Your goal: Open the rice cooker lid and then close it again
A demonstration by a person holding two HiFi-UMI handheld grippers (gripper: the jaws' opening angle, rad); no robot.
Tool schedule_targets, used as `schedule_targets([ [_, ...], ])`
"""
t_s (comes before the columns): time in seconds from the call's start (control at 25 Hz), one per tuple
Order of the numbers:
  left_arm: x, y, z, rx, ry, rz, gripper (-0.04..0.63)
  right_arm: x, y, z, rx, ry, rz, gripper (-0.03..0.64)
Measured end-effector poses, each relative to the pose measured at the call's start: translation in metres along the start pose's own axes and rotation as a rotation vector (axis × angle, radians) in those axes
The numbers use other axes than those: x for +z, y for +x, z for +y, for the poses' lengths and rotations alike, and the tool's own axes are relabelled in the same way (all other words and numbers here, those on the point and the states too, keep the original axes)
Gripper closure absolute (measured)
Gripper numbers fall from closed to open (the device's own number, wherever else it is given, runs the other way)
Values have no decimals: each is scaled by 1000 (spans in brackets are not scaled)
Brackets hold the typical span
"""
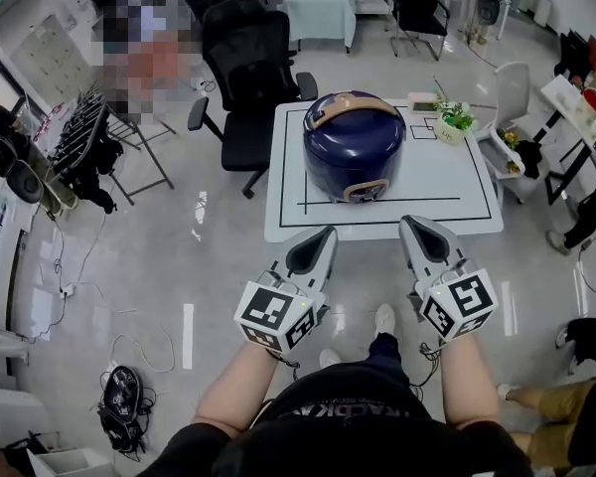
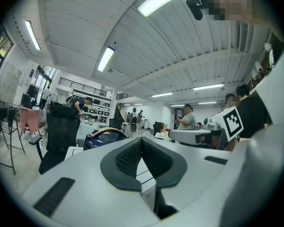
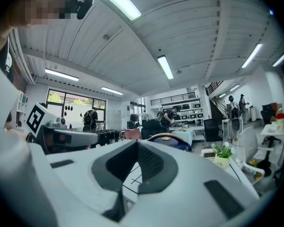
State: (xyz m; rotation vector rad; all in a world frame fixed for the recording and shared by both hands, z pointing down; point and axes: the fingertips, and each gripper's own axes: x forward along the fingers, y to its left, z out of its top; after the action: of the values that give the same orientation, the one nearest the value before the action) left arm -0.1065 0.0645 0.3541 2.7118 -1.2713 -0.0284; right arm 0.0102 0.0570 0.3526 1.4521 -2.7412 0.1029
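White surface (image 1: 447, 182) carries the closed rice cooker (image 1: 354, 145) at its middle, straight ahead of both grippers. Left gripper (image 1: 316, 249) and right gripper (image 1: 420, 235) hover short of the near edge, jaws pressed together and empty, about equally near, the cooker between their lines.

Ahead of the jaws, the rice cooker (image 1: 354, 145) has a glossy dark-blue shell and a matt tan handle (image 1: 350, 110). The desk (image 1: 457, 182) beneath looks smooth, matt white. The left gripper (image 1: 326, 233) and right gripper (image 1: 405, 223) are matt grey plastic with ribbed black pads (image 2: 128, 157). The floor (image 1: 199, 266) below them shines.
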Motion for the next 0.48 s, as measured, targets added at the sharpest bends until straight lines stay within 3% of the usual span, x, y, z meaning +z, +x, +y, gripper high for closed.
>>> schedule_targets([
  [0.48, 1, 7, 2, 4, 2, 0, 592, -1, 4, -5, 8, -6, 8, 615],
])
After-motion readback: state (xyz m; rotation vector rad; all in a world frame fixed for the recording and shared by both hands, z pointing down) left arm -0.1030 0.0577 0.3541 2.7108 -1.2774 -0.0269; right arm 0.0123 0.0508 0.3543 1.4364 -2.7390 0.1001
